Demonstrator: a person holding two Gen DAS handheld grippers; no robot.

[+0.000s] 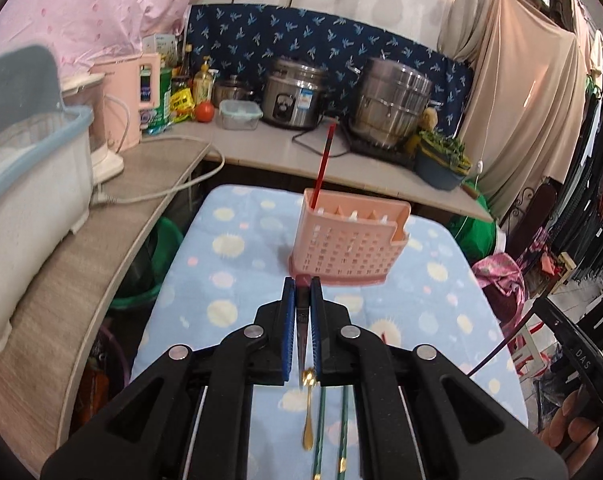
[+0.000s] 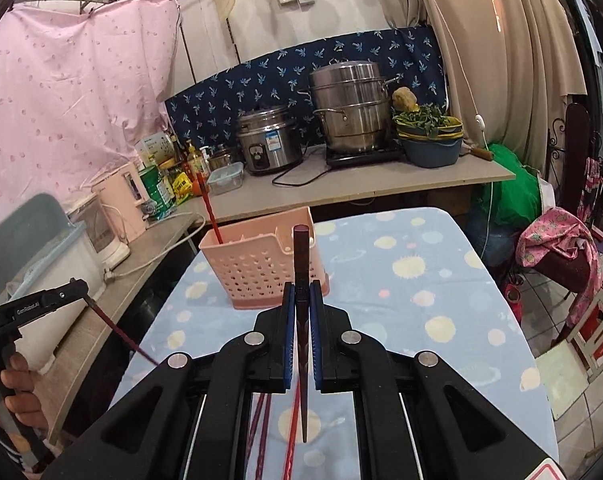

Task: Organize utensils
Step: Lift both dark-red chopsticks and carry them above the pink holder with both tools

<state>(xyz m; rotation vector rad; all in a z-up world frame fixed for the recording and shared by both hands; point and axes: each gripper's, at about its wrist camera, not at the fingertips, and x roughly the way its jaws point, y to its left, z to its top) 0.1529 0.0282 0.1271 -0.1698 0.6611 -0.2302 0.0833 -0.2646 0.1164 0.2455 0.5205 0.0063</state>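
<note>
A pink slotted utensil holder stands on the blue dotted cloth, with one red chopstick upright in its left corner. My left gripper is shut on a dark red chopstick, just short of the holder's base. A gold spoon and two green chopsticks lie on the cloth beneath it. My right gripper is shut on a dark red chopstick, in front of the holder. Several reddish chopsticks lie under it. The left gripper shows at the left edge.
An L-shaped counter runs behind and to the left, with a rice cooker, a steel steamer pot, a pink kettle, a white dish bin and a loose white cable. A basin of greens sits at the right.
</note>
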